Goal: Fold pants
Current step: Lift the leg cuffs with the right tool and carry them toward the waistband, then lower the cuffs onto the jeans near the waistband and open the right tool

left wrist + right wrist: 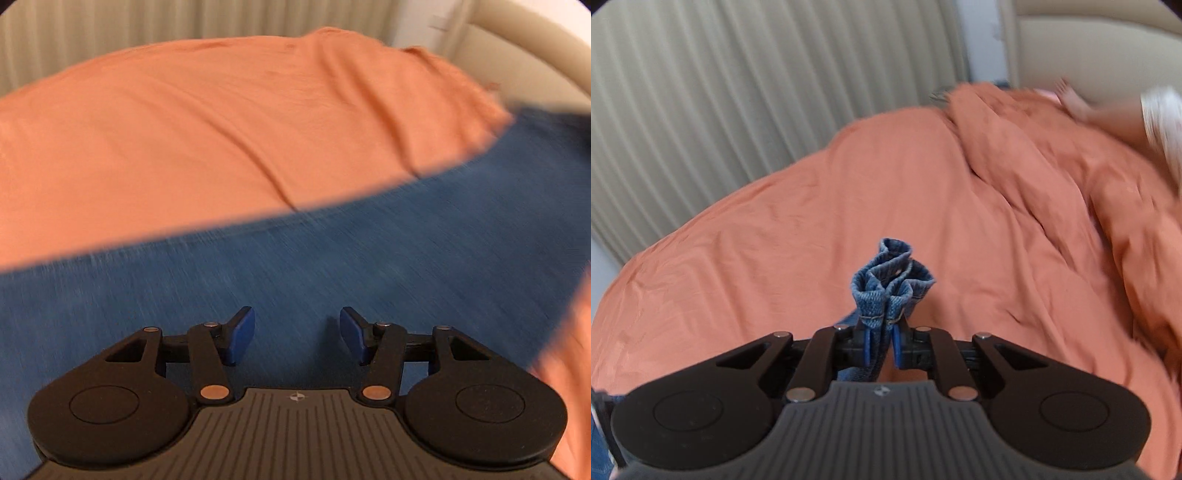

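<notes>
The right gripper (884, 341) is pinched tight on a bunched hem of the jeans (892, 280), blue pads squeezing a wad of doubled denim that fans out above them in stiff ruffles; the left gripper (297, 334) hangs with its fingers apart and nothing between them, poised just above the flat spread of the jeans (332, 277) on the bed.

The jeans lie across the near side of the orange sheet (184, 129), one long blue band running under the left gripper, with only the gathered end raised in the right one; how the rest hangs from that grip I cannot see.

What could go wrong, to my eye: the right gripper holds a thick, uneven bundle rather than a clean edge, so one layer may slip free as the cloth takes weight, and the leg would drop crooked; denim is heavy and grippy against cotton, so it may drag the sheet along and ruck it under the fold; the left fingers, if they close where they hover, may catch only the top layer, or nip sheet with it; a foot (1071, 101) resting far across the bed could shift the bedding too.

Textures: the denim is coarse, mid-blue, with a stitched hem that holds its curl; the sheet is thin, soft, creased in long shallow lines, heaped toward the far corner; behind it hangs a pale pleated curtain (738, 110), and a smooth beige headboard (1089, 44) curves beside it.
</notes>
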`<state>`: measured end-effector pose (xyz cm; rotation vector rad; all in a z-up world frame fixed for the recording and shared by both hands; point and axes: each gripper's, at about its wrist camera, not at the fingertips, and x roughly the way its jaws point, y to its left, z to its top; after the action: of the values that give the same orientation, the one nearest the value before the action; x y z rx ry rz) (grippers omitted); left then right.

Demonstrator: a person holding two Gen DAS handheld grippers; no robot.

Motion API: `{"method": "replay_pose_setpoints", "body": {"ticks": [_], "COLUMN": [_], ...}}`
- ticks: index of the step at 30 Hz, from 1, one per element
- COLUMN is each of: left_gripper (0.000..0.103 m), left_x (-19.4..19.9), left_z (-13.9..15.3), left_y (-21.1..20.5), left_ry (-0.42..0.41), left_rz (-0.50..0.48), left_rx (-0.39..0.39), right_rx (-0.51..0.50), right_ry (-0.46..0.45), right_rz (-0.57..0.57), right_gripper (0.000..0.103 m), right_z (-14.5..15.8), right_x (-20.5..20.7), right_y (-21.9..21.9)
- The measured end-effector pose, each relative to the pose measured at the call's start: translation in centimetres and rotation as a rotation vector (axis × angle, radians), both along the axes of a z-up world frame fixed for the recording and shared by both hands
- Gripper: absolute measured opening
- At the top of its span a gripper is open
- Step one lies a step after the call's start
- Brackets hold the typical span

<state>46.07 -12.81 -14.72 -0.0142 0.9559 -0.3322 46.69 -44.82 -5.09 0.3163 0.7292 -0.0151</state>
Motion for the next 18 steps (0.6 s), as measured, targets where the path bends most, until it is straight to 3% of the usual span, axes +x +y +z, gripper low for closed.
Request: {"method": "replay_pose_setpoints", "body": {"ticks": [4, 7, 9, 12, 18], "left_gripper": [0.060, 0.060, 0.060, 0.059, 0.059], "left_x": [-5.8, -9.2, -10.4, -11.1, -11.3], "left_z": [-0.8, -0.5, 0.4, 2.2, 6.1], "left_y": [0.0, 0.3, 1.3, 4.3, 10.5], "left_ry": [0.046, -0.001, 0.011, 0.012, -0.041], "left_rz": [-0.105, -0.151, -0.162, -0.109, 0.060], "left_rx": [-0.049, -0.010, -0.032, -0.085, -0.033], "right_rx": [-0.070, -0.079, -0.105, -0.127, -0.135], "right_ry": [-0.050, -0.070, -0.089, -0.122, -0.124], "right_rz": [0.056, 0.078, 0.110, 0.182, 0.327], "right_gripper": [0.006, 0.006, 0.006, 0.006, 0.006], "right_z": [3.1, 4.7, 5.6, 6.7, 6.8], "right_x": [-0.2, -0.5, -1.0, -2.1, -3.7], "right_y": [3.8, 6.7, 9.2, 13.0, 21.6]}}
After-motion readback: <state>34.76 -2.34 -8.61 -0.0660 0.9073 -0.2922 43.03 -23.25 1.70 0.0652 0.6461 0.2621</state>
